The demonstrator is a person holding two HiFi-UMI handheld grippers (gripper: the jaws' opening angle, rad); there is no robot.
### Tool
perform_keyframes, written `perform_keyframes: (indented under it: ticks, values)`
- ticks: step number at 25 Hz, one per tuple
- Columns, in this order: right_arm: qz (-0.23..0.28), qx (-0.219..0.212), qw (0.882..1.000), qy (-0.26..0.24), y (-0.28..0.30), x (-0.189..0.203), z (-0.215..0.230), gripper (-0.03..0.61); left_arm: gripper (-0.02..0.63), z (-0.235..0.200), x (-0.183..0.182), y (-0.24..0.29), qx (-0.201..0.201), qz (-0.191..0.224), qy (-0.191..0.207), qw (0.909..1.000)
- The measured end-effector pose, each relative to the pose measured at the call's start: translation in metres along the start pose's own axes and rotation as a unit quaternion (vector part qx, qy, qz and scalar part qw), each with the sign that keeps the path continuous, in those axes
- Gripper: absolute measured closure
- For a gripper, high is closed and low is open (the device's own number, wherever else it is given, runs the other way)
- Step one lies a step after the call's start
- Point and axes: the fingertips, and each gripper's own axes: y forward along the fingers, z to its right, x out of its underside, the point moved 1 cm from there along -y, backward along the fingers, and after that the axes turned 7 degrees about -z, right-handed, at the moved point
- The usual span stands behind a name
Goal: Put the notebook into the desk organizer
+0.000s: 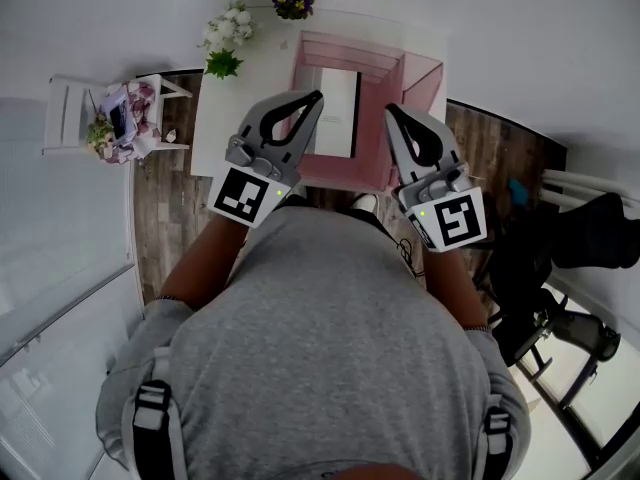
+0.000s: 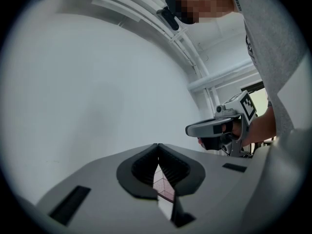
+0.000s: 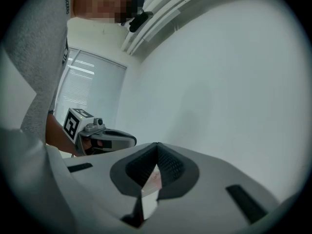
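The left gripper (image 1: 313, 98) has its 2 fingers closed tip to tip with nothing between them. The right gripper (image 1: 391, 112) is the same, pressed fully together and empty. Both are held high, near the person's chest and well above the desk organizer (image 1: 420, 73). The notebook (image 1: 335, 108) is inside the organizer, in its wide middle compartment; from this steep view I cannot tell if it leans or lies flat. In my judgement the placing is done, and what remains is only to check it and to stay clear. If a correction is needed, it is better to push softly on the notebook's top edge with closed tips, not on the thin walls, because the organizer looks light and could slide. The fingers are grey hard plastic with dark ribbed pads that narrow to a point. The notebook is a flat white rectangle with a smooth cover and a dark line along 1 long edge. The organizer is clear pink plastic with straight walls and stepped compartments. Under it the table (image 1: 215, 138) is white and matte. Behind the organizer are white flowers (image 1: 228, 30).
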Motion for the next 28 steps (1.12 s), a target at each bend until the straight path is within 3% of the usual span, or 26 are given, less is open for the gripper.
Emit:
perform_keyframes:
  ticks: [28]
  values:
    - [0.002,-0.007,1.000,0.010,-0.006,0.008,0.007,0.572,0.594,0.010,0.003,-0.001,-0.017,-0.010,0.004,0.9998]
